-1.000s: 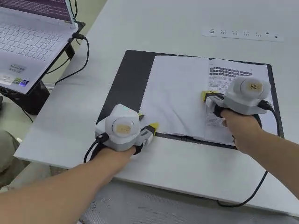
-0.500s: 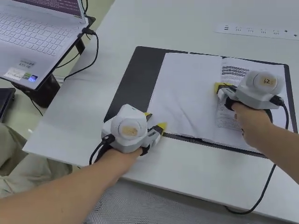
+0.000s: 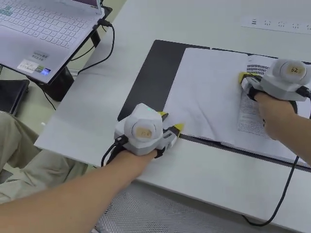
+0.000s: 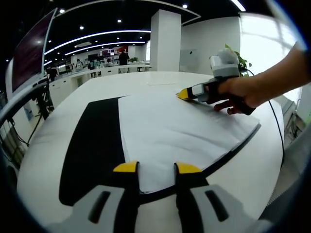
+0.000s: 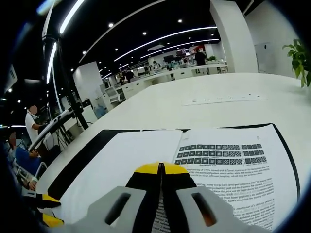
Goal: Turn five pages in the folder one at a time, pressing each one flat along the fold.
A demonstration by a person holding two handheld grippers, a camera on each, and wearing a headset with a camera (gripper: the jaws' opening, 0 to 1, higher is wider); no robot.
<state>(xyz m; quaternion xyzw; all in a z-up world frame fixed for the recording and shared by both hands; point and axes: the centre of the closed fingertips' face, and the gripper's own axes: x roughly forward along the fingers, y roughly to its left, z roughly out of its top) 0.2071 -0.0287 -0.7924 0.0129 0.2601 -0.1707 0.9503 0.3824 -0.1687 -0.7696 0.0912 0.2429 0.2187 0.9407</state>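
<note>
Two tools are down on the open folder (image 3: 148, 80), which lies flat on the desk (image 3: 92, 111) w/ its black cover to the left. One blank page (image 3: 209, 92) is over on the left side; printed page (image 5: 233, 160) shows on the right.

Right tool (image 5: 158, 168): jaws closed tip to tip, nothing seen betw. them. The tips rest at the fold (image 5: 179, 145), toward its far end.

Left tool (image 4: 157, 168): jaws part open w/ a gap betw. the yellow tips, holding nothing. It sits at the near left corner of the blank page, right at the edge. Can't tell if it's actually touching paper.

Step in hand, as I read it: the pressing phase. Page is turned, and the right tool is placed to flatten it along the fold while the left minds the corner. No. of pages done out of five can't be read from this.

Next move prob. calls for:
- dragging the closed right tool along the fold toward the person, w/ light, even pressure so the sheet doesn't ripple
- then lifting the edge of the printed page, one sheet only, and swinging it over to the left

Laptop (image 3: 43, 29) is well apart, so no obstacle.
</note>
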